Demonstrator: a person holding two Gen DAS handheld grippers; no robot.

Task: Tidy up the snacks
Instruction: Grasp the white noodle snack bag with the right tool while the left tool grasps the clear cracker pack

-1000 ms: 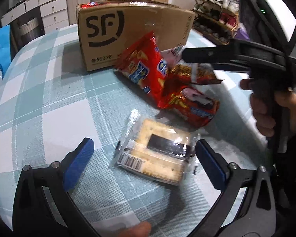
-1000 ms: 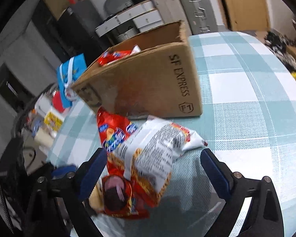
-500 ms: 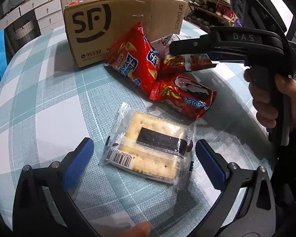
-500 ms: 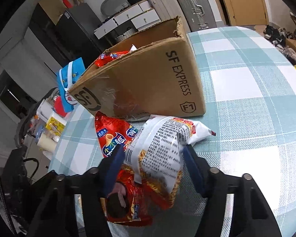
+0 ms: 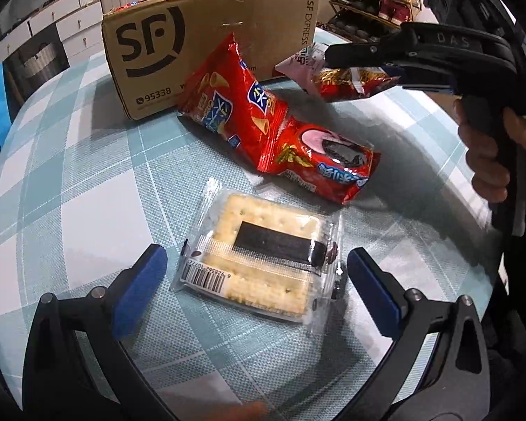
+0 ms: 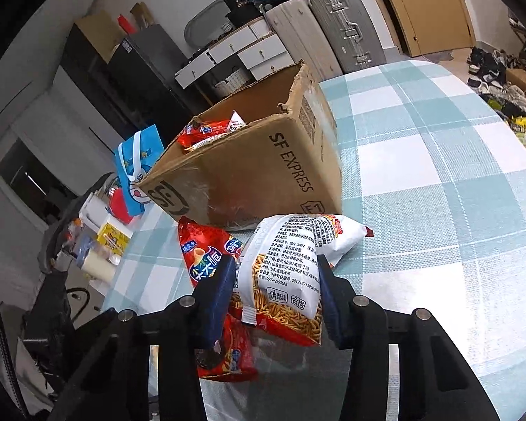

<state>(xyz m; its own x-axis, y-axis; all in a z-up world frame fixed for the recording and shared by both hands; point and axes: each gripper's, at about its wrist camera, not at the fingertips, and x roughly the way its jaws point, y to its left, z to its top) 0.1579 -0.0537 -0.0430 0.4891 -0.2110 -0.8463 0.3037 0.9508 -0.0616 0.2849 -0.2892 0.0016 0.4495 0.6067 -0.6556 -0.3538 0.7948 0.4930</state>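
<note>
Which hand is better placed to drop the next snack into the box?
Right. The right gripper is already shut on the white snack bag, with the open cardboard box just beyond it. The left gripper is open, straddling the cracker pack flat on the table, farther away.

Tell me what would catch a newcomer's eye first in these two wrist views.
Probably the right gripper, shut on a white-backed snack bag held in front of the open SF Express cardboard box, which already has red packets inside. Next, the clear-wrapped cracker pack lying flat on the checked tablecloth, between the open fingers of the left gripper. Two red snack bags lie between that pack and the box.
</note>
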